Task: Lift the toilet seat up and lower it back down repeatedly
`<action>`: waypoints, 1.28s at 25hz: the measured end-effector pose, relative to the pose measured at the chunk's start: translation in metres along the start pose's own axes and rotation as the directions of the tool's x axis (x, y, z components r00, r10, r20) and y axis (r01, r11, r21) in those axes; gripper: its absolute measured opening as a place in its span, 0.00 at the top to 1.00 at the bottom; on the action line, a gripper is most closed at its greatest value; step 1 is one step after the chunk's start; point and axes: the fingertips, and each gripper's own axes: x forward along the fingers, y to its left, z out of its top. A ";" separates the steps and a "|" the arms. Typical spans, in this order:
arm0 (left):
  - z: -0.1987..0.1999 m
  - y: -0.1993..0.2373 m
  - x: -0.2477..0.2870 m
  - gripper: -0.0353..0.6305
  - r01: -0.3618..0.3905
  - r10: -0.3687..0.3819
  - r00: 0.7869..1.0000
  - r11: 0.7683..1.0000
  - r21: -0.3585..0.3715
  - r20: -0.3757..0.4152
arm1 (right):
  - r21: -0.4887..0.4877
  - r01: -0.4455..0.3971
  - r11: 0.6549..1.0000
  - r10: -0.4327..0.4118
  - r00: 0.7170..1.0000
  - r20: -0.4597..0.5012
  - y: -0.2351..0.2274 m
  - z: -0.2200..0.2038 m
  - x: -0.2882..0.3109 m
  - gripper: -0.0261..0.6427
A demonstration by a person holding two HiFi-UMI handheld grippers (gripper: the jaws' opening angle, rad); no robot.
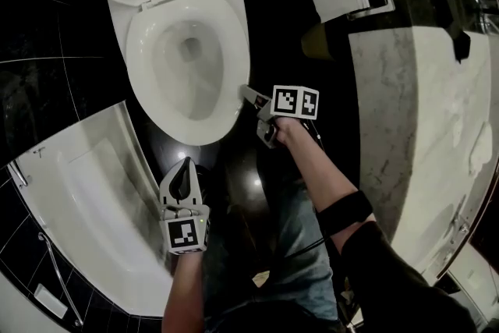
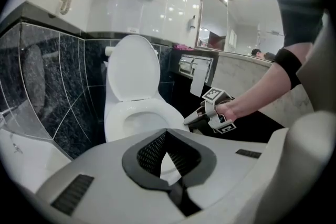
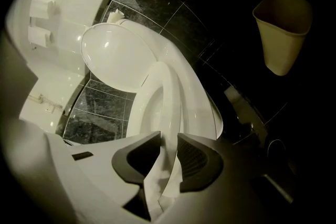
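Toilet seat (image 3: 171, 105) between right hand-held gripper (image 3: 168, 140)

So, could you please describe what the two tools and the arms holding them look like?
Both the left tool and right tool have light grey bodies, dark ribbed pads and a white cube bearing black square markers. The right arm wears a black band and a dark sleeve; the left forearm shows no sleeve.
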 end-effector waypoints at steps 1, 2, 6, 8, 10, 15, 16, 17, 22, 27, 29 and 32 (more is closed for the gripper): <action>-0.007 0.000 -0.005 0.97 0.000 0.000 1.000 1.000 -0.006 -0.015 | 0.004 -0.003 1.000 0.003 1.000 0.000 0.003 0.001 -0.002 0.80; -0.015 0.000 -0.009 0.97 0.001 -0.001 1.000 1.000 -0.007 -0.031 | 0.009 -0.008 1.000 0.008 1.000 0.001 0.005 0.002 -0.005 0.80; -0.057 0.002 -0.017 0.97 0.033 -0.028 0.995 0.998 0.062 -0.095 | 0.026 -0.030 0.999 0.029 1.000 0.005 0.019 0.008 -0.015 0.81; -0.075 0.006 -0.014 0.97 0.032 -0.024 0.991 0.997 0.064 -0.128 | 0.026 -0.039 0.999 0.038 0.999 0.010 0.027 0.011 -0.020 0.82; -0.092 0.010 -0.007 0.97 0.026 -0.017 0.986 0.998 0.050 -0.163 | 0.026 -0.044 0.999 0.043 0.999 0.014 0.034 0.014 -0.025 0.82; -0.120 0.016 0.019 0.97 0.018 -0.014 0.973 1.000 0.014 -0.229 | 0.048 -0.060 0.997 0.059 0.998 0.024 0.049 0.020 -0.034 0.82; -0.121 0.017 0.025 0.97 0.017 -0.015 0.973 1.000 0.008 -0.231 | 0.045 -0.064 0.997 0.063 0.998 0.022 0.052 0.022 -0.036 0.81; -0.118 0.019 0.032 0.97 0.017 -0.017 0.974 1.000 0.002 -0.227 | 0.037 -0.066 0.997 0.065 0.998 0.019 0.055 0.024 -0.038 0.81; -0.088 0.020 0.052 0.97 0.005 -0.007 0.987 1.000 -0.016 -0.158 | 0.042 -0.072 0.997 0.071 0.997 0.018 0.062 0.028 -0.042 0.81; -0.054 0.020 0.056 0.97 -0.006 0.003 0.996 0.999 -0.035 -0.090 | 0.050 -0.072 0.996 0.071 0.997 0.023 0.066 0.031 -0.045 0.81; -0.046 0.020 0.054 0.97 -0.010 0.006 0.997 0.999 -0.047 -0.078 | 0.047 -0.079 0.996 0.078 0.997 0.025 0.070 0.033 -0.046 0.81; -0.034 0.022 0.051 0.97 -0.017 0.013 0.998 0.998 -0.061 -0.066 | 0.037 -0.089 0.995 0.088 0.996 0.021 0.077 0.036 -0.049 0.80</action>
